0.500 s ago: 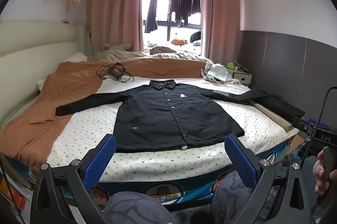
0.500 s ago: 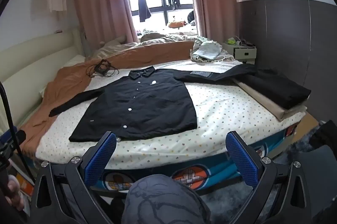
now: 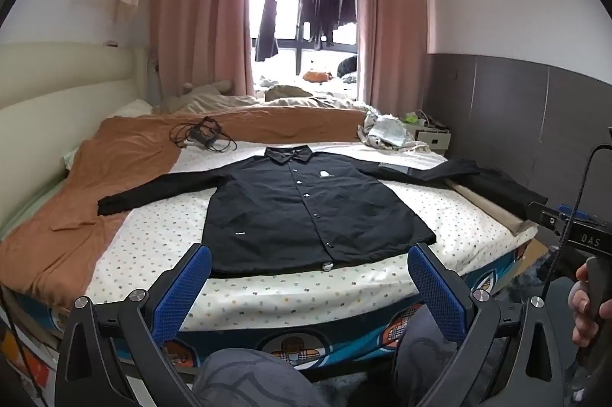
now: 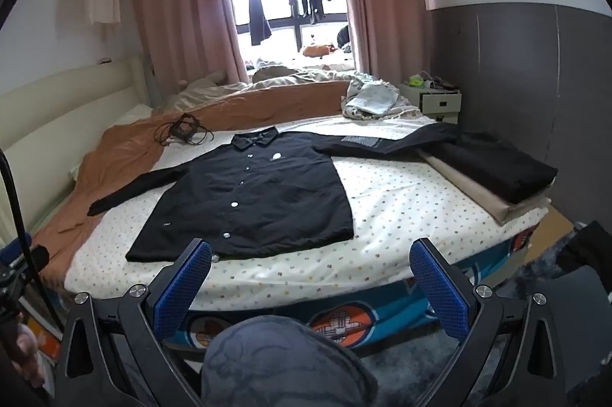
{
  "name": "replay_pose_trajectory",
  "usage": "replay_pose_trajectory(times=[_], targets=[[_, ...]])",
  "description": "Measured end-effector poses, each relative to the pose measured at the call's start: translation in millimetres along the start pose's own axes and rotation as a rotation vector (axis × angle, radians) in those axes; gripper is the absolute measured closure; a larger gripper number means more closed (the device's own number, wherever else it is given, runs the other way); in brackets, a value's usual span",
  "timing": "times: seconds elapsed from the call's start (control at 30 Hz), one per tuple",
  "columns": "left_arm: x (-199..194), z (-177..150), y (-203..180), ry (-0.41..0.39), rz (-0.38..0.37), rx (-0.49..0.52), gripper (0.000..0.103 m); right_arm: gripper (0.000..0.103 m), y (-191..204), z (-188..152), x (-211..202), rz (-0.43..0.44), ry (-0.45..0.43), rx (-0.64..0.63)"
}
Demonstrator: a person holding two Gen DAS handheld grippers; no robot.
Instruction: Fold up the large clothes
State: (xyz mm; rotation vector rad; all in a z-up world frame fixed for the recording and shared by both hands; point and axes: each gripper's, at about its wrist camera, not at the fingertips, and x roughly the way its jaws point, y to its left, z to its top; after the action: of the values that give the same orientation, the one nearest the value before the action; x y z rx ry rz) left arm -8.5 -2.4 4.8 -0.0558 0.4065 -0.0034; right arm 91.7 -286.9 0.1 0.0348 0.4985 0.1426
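Black long-sleeved shirt (image 3: 306, 212) lies flat and buttoned on the bed (image 3: 267, 296), collar at the far end, hem toward the near edge. Both sleeves spread out sideways: left one runs onto the orange blanket (image 3: 114, 170), right one reaches across to the folded stack (image 4: 493, 173) at the right edge of the mattress. Stack = black garment on top of a beige one.

Left gripper (image 3: 308, 286) spread fully, nothing between the blue pads (image 3: 183, 292), held off the near edge of the bed and clear of the shirt. Right gripper (image 4: 310, 286) same: spread wide, empty, short of the mattress, hem just beyond its left pad in the right wrist view.

Tangle of black cable (image 3: 202, 137) sits on the blanket, far left of the collar. Crumpled pale cloth (image 4: 373, 99) at the far right, near a white nightstand (image 4: 436, 101). Person's knees (image 3: 260, 380) show low between the fingers.
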Motion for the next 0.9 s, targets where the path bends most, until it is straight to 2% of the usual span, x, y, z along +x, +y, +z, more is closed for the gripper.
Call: replay_pose_trajectory(times=[0.23, 0.9], targets=[[-4, 3, -11, -0.013, 0.018, 0.028, 0.000, 0.000, 3, -4, -9, -0.034, -0.043, -0.011], [-19, 8, -8, -0.047, 0.027, 0.009, 0.000, 0.000, 6, -3, -10, -0.020, -0.037, -0.015]])
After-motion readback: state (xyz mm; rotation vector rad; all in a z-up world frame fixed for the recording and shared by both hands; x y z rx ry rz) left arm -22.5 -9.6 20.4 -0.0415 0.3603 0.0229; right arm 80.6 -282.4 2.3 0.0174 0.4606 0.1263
